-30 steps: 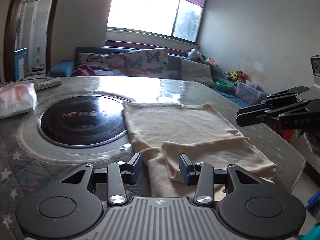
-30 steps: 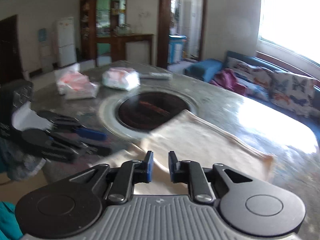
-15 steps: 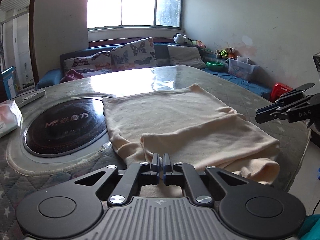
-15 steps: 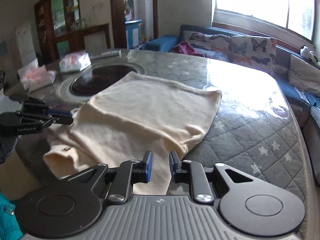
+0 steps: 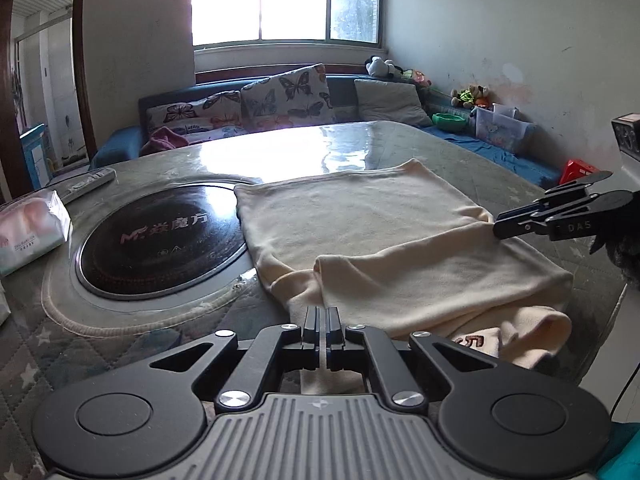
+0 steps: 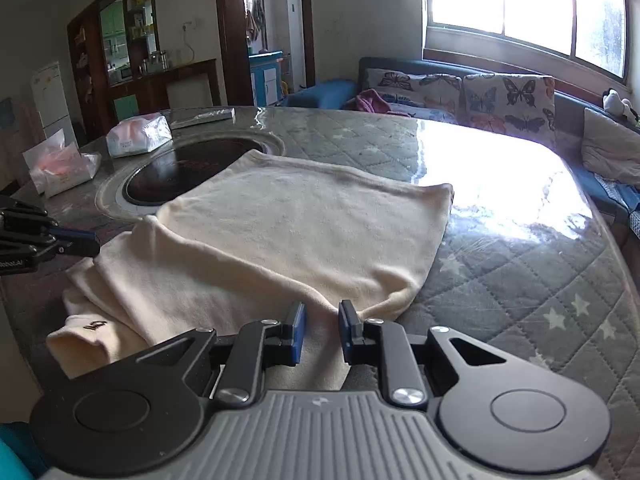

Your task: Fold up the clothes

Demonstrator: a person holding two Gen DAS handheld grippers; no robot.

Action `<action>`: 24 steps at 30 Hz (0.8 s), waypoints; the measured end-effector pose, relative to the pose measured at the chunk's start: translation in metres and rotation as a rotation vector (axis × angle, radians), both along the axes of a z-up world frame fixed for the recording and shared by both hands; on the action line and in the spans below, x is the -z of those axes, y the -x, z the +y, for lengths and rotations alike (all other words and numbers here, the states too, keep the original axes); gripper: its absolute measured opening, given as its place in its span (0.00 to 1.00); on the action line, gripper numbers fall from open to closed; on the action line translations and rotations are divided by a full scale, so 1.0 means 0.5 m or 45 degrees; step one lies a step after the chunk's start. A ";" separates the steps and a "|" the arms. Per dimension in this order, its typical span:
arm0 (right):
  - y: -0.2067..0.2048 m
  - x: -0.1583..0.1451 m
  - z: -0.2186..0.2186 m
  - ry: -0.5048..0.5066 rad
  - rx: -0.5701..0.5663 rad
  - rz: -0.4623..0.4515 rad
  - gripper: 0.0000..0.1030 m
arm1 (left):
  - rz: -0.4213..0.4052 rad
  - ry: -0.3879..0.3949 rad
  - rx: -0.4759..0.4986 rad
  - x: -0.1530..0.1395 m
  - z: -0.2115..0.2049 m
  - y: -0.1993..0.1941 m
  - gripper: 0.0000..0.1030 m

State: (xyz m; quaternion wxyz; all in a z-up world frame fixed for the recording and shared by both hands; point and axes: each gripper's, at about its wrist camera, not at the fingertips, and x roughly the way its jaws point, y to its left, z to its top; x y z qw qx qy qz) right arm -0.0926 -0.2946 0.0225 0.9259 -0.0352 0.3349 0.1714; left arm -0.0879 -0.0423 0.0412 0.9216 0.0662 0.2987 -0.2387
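Cream garment (image 5: 360,240) lies spread on the quilted surface (image 6: 540,280), partly folded: a top layer is doubled over along the near edge, and a small dark print shows on the lower layer at the near corner. Far left corner of the cloth overlaps the rim of the round black cooktop (image 5: 160,244) set into the surface. Left gripper (image 5: 321,330): jaws clenched together, only a hairline slit between them, tips at the near edge of the cloth; whether fabric is pinched between them cannot be told. Right gripper (image 6: 320,330): jaws released, a clear gap between the blue pads (image 6: 297,332), with the near hem of the garment lying in that gap, not gripped. Tissue pack (image 5: 28,228) sits left of the cooktop, apart from the cloth; remote control (image 5: 90,182) lies beyond it.
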 end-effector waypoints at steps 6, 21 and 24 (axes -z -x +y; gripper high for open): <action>-0.017 -0.012 0.025 0.020 -0.024 -0.035 0.16 | -0.013 0.095 0.013 -0.022 -0.024 -0.035 0.05; 0.054 -0.008 0.049 0.109 -0.181 0.030 0.17 | 0.060 0.025 0.121 0.037 -0.072 -0.046 0.21; 0.083 0.006 0.056 0.149 -0.196 0.050 0.18 | 0.039 -0.013 0.148 0.038 -0.070 -0.023 0.25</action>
